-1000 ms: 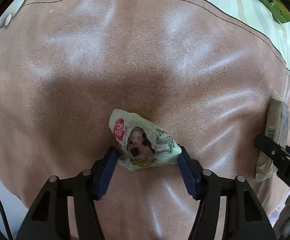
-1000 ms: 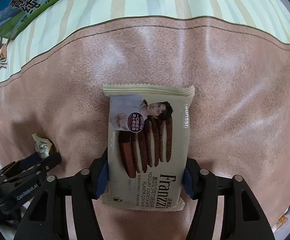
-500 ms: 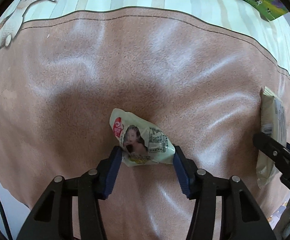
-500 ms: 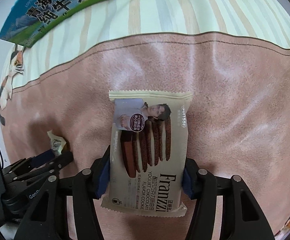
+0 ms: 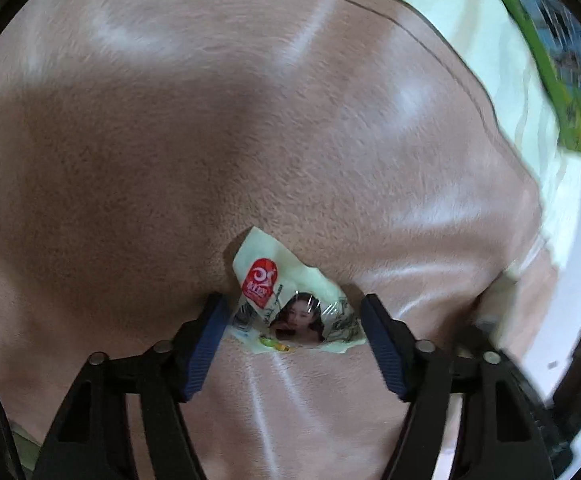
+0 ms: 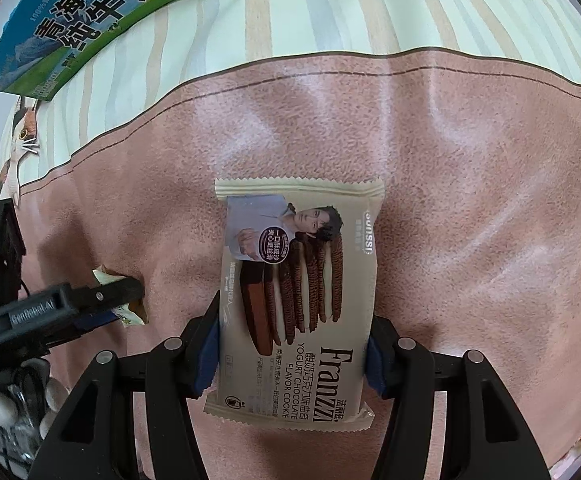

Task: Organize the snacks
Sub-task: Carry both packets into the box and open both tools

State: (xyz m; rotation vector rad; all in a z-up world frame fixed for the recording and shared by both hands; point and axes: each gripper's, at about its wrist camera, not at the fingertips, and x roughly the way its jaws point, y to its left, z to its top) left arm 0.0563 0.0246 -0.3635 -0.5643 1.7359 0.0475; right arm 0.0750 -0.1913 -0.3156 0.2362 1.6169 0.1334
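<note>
A small pale-green snack packet [image 5: 266,276] with a red logo lies on the pink mat [image 5: 170,140] between the fingers of my left gripper [image 5: 293,305]. Its jaws are opening: the left pad stands a little off the wrapper and the right pad is at its crumpled end. In the right wrist view the same packet [image 6: 134,314] shows beside the left gripper [image 6: 116,300]. My right gripper [image 6: 294,320] is shut on a beige Franzzi chocolate cookie packet [image 6: 298,280], with a pad pressed on each long side and the packet's top pointing away from the camera.
Beyond the mat's stitched edge lies a striped cloth [image 6: 330,12] with a printed cat [image 6: 18,148] on it. A green and blue milk carton [image 6: 82,12] lies at the far left, and shows blurred as the carton [image 5: 562,60] in the left wrist view.
My left jaws squeezed the small packet, then widened, and the left view swung and rolled, so the packet looks turned. The right gripper rose slightly with the cookie packet.
</note>
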